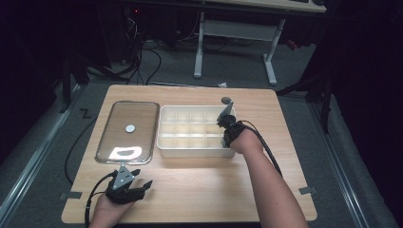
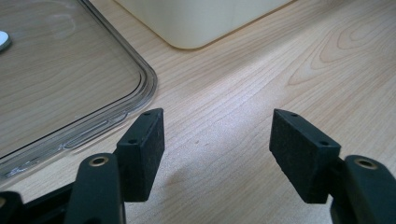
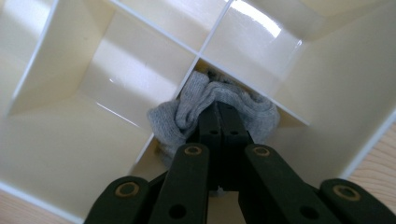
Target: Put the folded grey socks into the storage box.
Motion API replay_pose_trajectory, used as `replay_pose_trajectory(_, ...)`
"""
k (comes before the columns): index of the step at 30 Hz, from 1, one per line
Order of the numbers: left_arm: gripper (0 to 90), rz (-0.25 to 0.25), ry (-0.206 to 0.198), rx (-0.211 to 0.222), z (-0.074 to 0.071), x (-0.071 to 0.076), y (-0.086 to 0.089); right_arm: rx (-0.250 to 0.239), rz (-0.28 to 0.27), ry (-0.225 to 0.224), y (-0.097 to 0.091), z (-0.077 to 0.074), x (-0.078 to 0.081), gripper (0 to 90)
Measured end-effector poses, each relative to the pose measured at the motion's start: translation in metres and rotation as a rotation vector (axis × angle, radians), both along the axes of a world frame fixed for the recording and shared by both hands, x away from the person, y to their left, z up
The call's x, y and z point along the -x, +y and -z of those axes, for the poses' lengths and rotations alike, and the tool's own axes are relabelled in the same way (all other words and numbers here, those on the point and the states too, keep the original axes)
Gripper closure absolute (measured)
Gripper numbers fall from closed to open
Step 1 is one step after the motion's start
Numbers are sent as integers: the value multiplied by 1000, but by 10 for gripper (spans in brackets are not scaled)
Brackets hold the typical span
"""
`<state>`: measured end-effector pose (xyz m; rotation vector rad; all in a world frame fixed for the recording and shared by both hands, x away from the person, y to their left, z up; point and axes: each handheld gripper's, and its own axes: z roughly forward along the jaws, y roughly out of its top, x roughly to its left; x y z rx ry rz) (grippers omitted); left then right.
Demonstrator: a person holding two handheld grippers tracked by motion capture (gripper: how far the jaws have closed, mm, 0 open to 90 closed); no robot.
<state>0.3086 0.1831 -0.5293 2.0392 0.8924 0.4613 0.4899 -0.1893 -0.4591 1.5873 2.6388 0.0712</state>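
We note the right gripper (image 3: 219, 109) reaching down into the right end of 1 cream divided box (image 1: 164, 130), forearm stretched forward across the surface (image 1: 199, 185). Its fingers (image 3: 210, 126) are pressed together, clamped on 1 grey sock (image 3: 187, 109) that sits bunched over a divider crossing inside the box. The left gripper (image 2: 217, 147) rests low near the front edge, fingers (image 2: 142, 149) apart with nothing between them, beside 1 clear lid (image 1: 127, 131).

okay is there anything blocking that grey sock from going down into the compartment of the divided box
Partly: the grey sock, pinched in the right gripper, bunches over a divider wall of the white box. Whether anything lies beneath it cannot be told.
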Motion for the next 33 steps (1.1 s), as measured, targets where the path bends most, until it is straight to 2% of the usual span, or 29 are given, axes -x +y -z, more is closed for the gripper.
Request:
replay_pose_trajectory(3, 360, -3, -1, 2, 0, 0, 0, -10, -4, 18, -2, 1, -3, 900)
replay_pose_trajectory(9, 360, -5, 0, 1, 0, 0, 0, 3, 3, 11, 0, 1, -2, 900)
replay_pose_trajectory(10, 360, -4, 0, -1, -1, 1, 0, 7, 11, -2, 0, -5, 1, 878)
replay_pose_trajectory(11, 360, -3, 0, -2, -1, 1, 0, 8, -6, -6, -1, -8, 1, 872)
replay_pose_trajectory(12, 361, -3, 1, -2, -1, 1, 0, 6, 8, -14, -1, -13, 3, 872)
replay_pose_trajectory(13, 361, -3, 1, -2, -1, 1, 0, 6, 8, -14, -1, -13, 3, 872)
replay_pose_trajectory(14, 361, -3, 2, -3, 0, 0, -1, -14, -20, -60, -2, -26, 6, 882)
replay_pose_trajectory(15, 361, -3, 2, -3, 0, 0, -1, -14, -20, -60, -2, -26, 6, 882)
replay_pose_trajectory(16, 361, -2, 3, -5, 0, 0, -1, -37, -41, -100, 2, -39, 9, 887)
replay_pose_trajectory(17, 361, -4, 2, -5, 0, 0, -1, -37, -41, -100, 2, -39, 9, 887)
replay_pose_trajectory(19, 356, -4, 0, -8, 1, 0, -1, -80, -65, -133, 11, -50, 12, 887)
replay_pose_trajectory(21, 353, -5, -1, -9, 1, 0, -1, -88, -69, -124, 13, -49, 12, 887)
replay_pose_trajectory(22, 354, -8, -1, -6, 1, 0, -1, -56, -78, -100, 16, -40, 11, 886)
replay_pose_trajectory(24, 353, -9, 0, -6, 1, 0, -1, -39, -69, -72, 15, -29, 10, 887)
replay_pose_trajectory(25, 353, -9, 0, -6, 1, 0, -1, -39, -69, -72, 15, -29, 10, 887)
replay_pose_trajectory(26, 353, -11, -1, -4, 1, 0, 0, -25, -49, -66, 14, -24, 10, 888)
replay_pose_trajectory(28, 354, -9, 1, -6, 1, 0, 0, 3, -46, -54, 10, -15, 6, 898)
replay_pose_trajectory(29, 354, -9, 1, -6, 1, 0, 0, 3, -46, -54, 10, -15, 6, 898)
replay_pose_trajectory(30, 354, -9, 1, -6, 1, 0, 0, 3, -33, -26, 9, -9, 5, 900)
replay_pose_trajectory(33, 354, -8, 3, -7, 0, -1, 0, -1, -42, -14, 10, -3, 0, 900)
